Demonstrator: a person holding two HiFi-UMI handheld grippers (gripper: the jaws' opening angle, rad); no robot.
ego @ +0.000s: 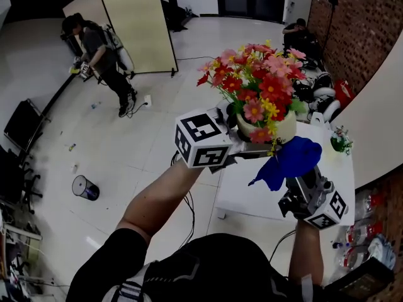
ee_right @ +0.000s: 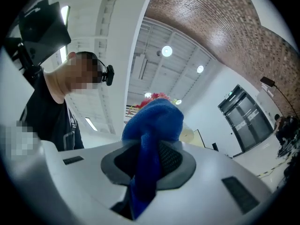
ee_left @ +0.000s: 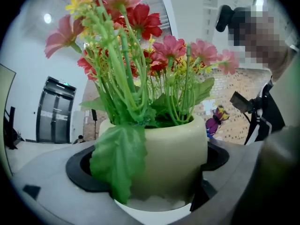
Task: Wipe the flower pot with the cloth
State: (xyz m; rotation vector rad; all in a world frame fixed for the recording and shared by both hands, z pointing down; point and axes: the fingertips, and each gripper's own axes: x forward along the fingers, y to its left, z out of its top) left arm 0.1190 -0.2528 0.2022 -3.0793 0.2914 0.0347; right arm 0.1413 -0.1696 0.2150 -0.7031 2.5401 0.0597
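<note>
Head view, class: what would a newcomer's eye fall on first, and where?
A bright bunch of red, pink and yellow flowers in a cream flower pot is held up mid-frame by the left gripper. Just below and right of it, a blue cloth is clamped in the right gripper, above a white table.

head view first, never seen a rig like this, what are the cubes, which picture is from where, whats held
No robot here: a person holds a gripper in each hand, and the marker cubes are part of those. The head view is from a camera on the person's head, looking down. The other two cameras ride on the grippers and look along their jaws. The left gripper has its jaws shut on the flower pot. The right gripper pinches the blue cloth beside it. Below stands a white table with a small green plant on it.
</note>
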